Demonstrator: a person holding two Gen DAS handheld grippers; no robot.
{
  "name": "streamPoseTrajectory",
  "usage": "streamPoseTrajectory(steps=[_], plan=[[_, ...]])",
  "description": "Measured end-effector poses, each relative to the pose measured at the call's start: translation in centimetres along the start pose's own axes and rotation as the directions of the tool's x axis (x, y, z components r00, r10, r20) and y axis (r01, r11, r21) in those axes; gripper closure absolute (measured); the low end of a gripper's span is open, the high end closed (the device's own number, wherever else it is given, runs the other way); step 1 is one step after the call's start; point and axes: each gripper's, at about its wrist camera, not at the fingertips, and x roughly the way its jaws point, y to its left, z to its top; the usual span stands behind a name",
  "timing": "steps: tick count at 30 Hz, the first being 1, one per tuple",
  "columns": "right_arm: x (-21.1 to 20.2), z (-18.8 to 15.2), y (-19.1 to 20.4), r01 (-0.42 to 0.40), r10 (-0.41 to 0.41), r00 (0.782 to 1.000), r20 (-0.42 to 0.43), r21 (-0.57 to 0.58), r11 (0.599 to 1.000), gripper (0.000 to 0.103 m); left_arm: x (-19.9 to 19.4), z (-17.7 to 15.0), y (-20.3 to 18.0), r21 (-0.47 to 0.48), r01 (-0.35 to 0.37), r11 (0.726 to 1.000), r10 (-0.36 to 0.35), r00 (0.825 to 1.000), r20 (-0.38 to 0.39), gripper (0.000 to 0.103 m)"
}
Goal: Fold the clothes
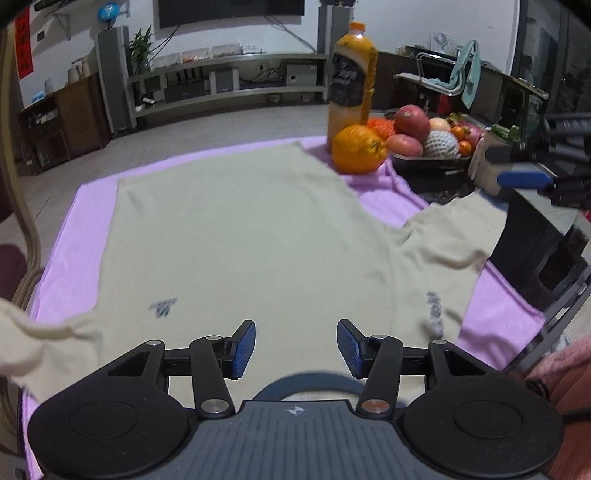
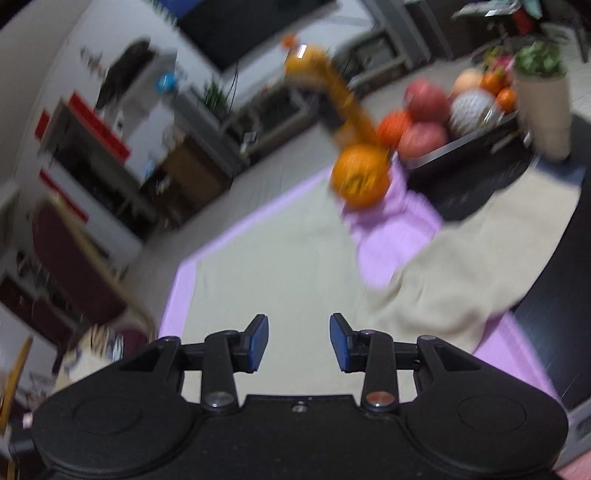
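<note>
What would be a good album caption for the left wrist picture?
Open left tool above a beige shirt spread on a purple towel.

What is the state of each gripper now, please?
Left gripper: open, holding nothing, above the beige shirt.
Right gripper: open, holding nothing.

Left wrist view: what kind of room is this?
Most likely a home living room. A wall-mounted TV hangs over a long media shelf, and a tray of fruit with a juice bottle shares the table with the beige shirt.
</note>
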Motion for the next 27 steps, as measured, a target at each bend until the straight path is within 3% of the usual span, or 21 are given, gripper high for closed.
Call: streamPoseTrajectory(steps=[7, 10, 14, 16, 20, 23, 27], plan=[[-0.8, 7.0, -5.6, -0.018, -0.012, 0.969, 0.248, 0.118, 0.993, 0.067, 3.2, 3.9, -5.6, 0.028, 0.027, 0.999, -0.028, 0.999, 0.029, 0.050], [0.8, 7.9, -9.1, 0.052, -0.099, 0.951, 0.294, 0.162, 0.985, 0.067, 6.3, 4.3, -7.6, 0.036, 0.034, 0.999, -0.034, 0.999, -0.016, 0.049], [3.8, 8.6, -14.1, 0.224, -0.274, 0.932, 0.238, 0.217, 0.950, 0.068, 10.8, 4.1, -9.1, 0.036, 0.018, 0.999, -0.014, 0.995, -0.101, 0.050], [5.0, 9.2, -16.3, 0.314, -0.360, 0.910, 0.204, 0.228, 0.922, 0.069, 12.7, 3.9, -9.4, 0.023, 0.005, 1.000, -0.002, 0.988, -0.152, 0.050], [7.3, 10.1, -20.9, 0.421, -0.477, 0.868, 0.139, 0.304, 0.855, 0.083, 15.2, 2.7, -9.8, 0.055, -0.015, 0.998, 0.027, 0.971, -0.236, 0.050], [9.5, 10.5, -22.8, 0.491, -0.537, 0.838, 0.100, 0.294, 0.820, 0.083, 15.4, 2.0, -10.1, 0.099, -0.016, 0.995, 0.039, 0.973, -0.229, 0.049], [12.3, 11.1, -23.9, 0.578, -0.610, 0.790, 0.069, 0.251, 0.777, 0.082, 15.5, 2.2, -9.8, 0.089, -0.004, 0.996, 0.025, 0.970, -0.240, 0.048]])
